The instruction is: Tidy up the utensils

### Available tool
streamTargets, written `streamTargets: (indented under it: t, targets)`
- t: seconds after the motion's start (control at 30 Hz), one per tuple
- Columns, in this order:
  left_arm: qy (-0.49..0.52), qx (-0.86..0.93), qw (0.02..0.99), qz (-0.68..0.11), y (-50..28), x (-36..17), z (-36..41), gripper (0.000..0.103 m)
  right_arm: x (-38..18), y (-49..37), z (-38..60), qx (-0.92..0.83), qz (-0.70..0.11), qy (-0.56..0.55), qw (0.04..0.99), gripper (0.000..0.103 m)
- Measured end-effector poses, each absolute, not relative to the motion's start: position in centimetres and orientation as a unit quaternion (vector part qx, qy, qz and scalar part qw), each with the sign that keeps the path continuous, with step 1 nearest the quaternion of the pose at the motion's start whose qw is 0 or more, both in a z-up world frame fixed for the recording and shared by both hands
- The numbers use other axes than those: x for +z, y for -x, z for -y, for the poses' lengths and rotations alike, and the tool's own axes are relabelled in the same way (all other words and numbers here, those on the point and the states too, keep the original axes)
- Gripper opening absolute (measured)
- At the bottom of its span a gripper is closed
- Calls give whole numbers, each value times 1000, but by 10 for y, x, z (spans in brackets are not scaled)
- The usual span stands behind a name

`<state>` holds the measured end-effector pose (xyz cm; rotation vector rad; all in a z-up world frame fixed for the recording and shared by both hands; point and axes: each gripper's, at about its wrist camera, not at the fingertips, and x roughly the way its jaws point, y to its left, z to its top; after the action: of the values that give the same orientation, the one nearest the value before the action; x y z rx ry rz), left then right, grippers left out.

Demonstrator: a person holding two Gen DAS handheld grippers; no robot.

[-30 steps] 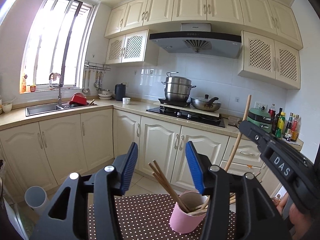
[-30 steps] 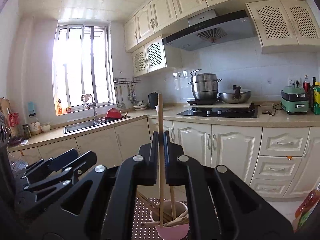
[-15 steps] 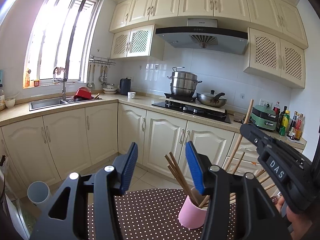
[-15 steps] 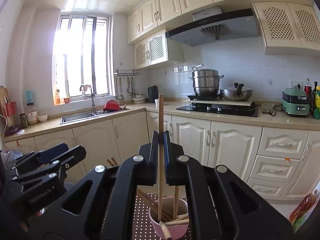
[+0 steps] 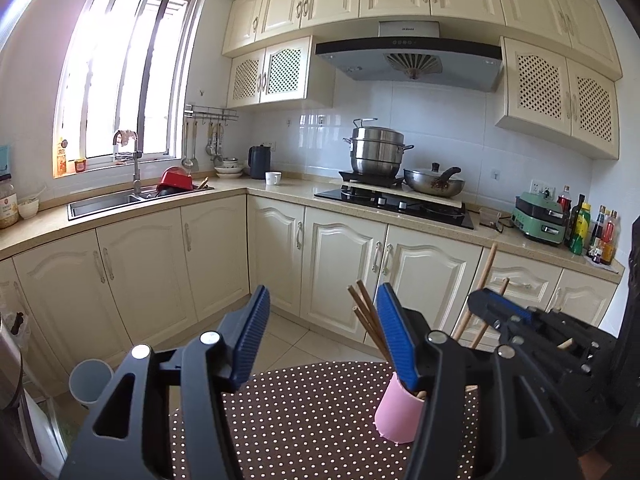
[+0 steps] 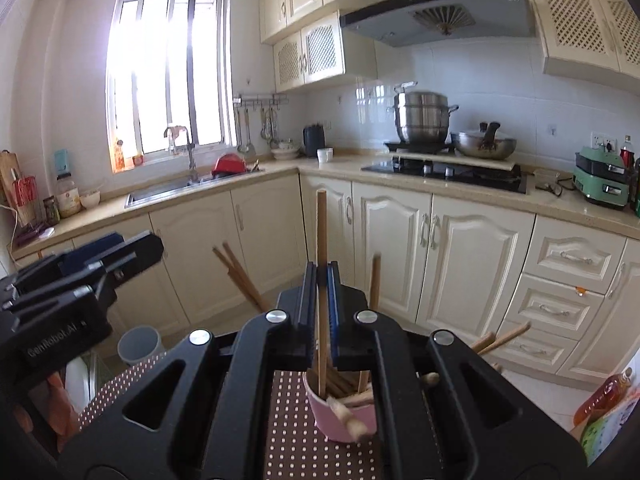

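The wooden stick in the right gripper stands almost straight up, its long axis vertical, the rounded top end rising above the fingers and the lower end reaching down into the pink cup. The blue pads are pinched tight on its shaft, with no gap showing beyond the stick's own width. From the left wrist view the same stick leans a little, rising up and to the right out of the gripper.

The pink cup sits on a brown tablecloth with white dots, toward the table's far right part. It already holds other sticks: a pair of darker chopsticks slants up and to the left out of it, and paler ones fan out low to the right. One light stick lies tipped over the near rim.

The left gripper hovers over the tablecloth, its jaws opening and standing about half apart. Nothing is between the blue fingers; the cup stands behind the right-hand finger, partly hidden by it, and whether they touch is not clear.
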<state>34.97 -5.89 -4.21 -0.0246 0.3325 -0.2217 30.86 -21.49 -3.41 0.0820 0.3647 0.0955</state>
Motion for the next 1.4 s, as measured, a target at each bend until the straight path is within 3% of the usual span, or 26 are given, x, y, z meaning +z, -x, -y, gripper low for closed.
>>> streamTargets:
  t: [0.27,0.33,0.4,0.47,0.63,0.93,1.4]
  targets:
    - [-4,-100,981,-165,-339,-41,56,60,-43,-309,211,53,-221,-43,973,9]
    - [-8,-96,981,-167,-334,-41,54,61,-42,-305,210,55,-221,-48,973,17]
    - [-11,-88,982,-166,-326,-39,50,62,-38,-298,210,56,-215,-53,974,36]
    - [-14,-83,983,-162,-318,-37,46,63,-32,-288,209,57,-204,-56,976,45]
    - [-20,-69,987,-145,-286,-27,34,71,-14,-261,200,68,-187,-59,978,45]
    - [-34,-45,991,-119,-223,-10,15,79,13,-203,187,76,-151,-44,985,58]
    - [-43,-28,995,-84,-117,8,-5,81,32,-103,176,47,-104,-26,993,68]
